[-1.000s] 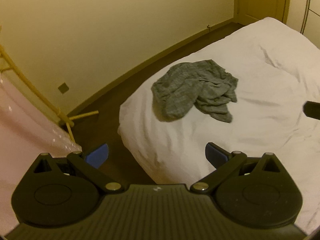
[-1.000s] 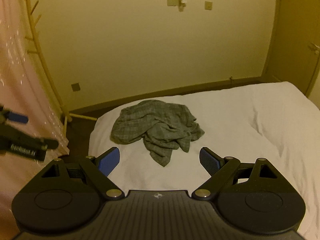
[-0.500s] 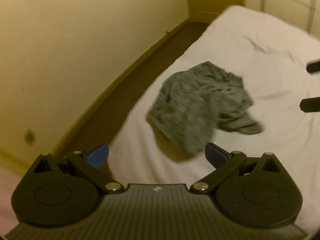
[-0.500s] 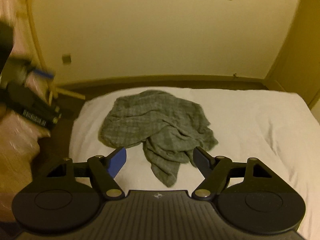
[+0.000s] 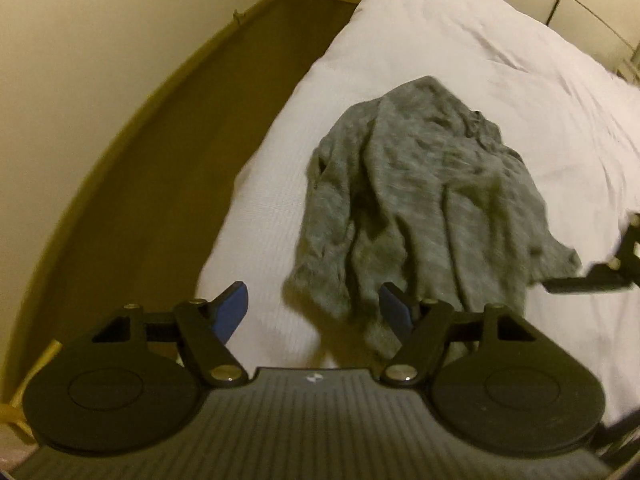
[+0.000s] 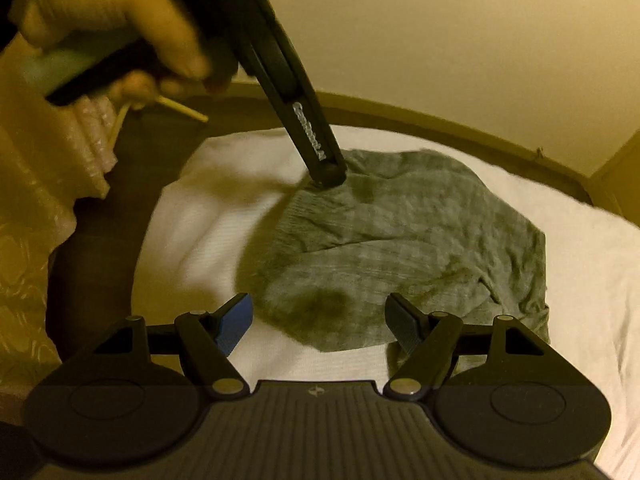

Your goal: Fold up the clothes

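A crumpled grey garment [image 5: 420, 200] lies on the white bed [image 5: 460, 52] near its corner. My left gripper [image 5: 314, 312] is open just above the garment's near hem, and its right finger [image 5: 396, 312] overlaps the cloth. In the right wrist view the garment [image 6: 400, 240] spreads ahead of my open right gripper [image 6: 320, 320], with its near edge between the fingers. A hand [image 6: 112, 20] holds the left gripper [image 6: 328, 172], whose tip reaches the garment's far left edge. The right gripper [image 5: 592, 280] shows at the right edge of the left wrist view.
Dark floor [image 5: 160, 160] runs between the bed and the cream wall [image 5: 80, 40]. A pink curtain [image 6: 36, 208] and a wooden rod [image 6: 180, 108] stand to the left of the bed corner. The white bedding [image 6: 592, 280] stretches to the right.
Both grippers have dropped closer to the garment. The left one swung in from the side to its edge, and the right one now has the near hem between its fingers.
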The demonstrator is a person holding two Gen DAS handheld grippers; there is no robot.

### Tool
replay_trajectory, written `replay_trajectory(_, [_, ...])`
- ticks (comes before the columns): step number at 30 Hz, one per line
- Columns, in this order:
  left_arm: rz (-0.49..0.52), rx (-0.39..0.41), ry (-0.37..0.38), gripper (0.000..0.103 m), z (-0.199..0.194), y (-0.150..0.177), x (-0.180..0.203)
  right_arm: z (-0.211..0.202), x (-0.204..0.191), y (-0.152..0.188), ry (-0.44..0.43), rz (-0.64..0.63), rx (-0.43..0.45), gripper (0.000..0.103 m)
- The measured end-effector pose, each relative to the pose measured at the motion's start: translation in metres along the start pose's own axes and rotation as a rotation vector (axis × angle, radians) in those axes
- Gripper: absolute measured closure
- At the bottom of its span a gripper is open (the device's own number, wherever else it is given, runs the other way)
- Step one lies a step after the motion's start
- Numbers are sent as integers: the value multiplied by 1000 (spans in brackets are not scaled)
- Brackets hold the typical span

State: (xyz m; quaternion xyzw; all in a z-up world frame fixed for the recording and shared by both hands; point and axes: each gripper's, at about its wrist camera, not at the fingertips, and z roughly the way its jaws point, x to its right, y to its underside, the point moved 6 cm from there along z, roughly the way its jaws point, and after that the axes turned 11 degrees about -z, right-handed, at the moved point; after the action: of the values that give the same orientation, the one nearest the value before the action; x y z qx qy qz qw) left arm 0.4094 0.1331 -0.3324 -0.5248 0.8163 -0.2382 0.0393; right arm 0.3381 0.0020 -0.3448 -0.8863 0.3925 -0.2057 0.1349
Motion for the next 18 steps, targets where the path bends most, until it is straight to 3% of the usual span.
replay_trajectory(2, [-28, -14, 41, 56, 10, -4, -1, -9, 15, 7, 15, 19, -6, 29])
replay_trajectory(4, [-28, -8, 63, 83, 11, -7, 1, -18, 33, 13, 20, 36, -3, 29])
replay_trajectory(5, [-14, 7, 58, 88, 7, -8, 4, -21, 43, 14, 21, 32, 5, 29])
replay_trajectory(8, [48, 88, 59, 91, -15, -9, 13, -25, 68, 8, 40, -44, 35, 29])
replay_trajectory(11, [221, 197, 24, 94, -49, -7, 32, -21, 82, -7, 57, -201, 75, 29])
replay_trajectory(13, [375, 254, 10, 95, -71, 0, 49, -17, 81, -20, 55, -358, 118, 29])
replay_trajectory(18, [611, 311, 23, 95, -98, 19, 79, 1, 64, -40, 5, -768, 196, 29])
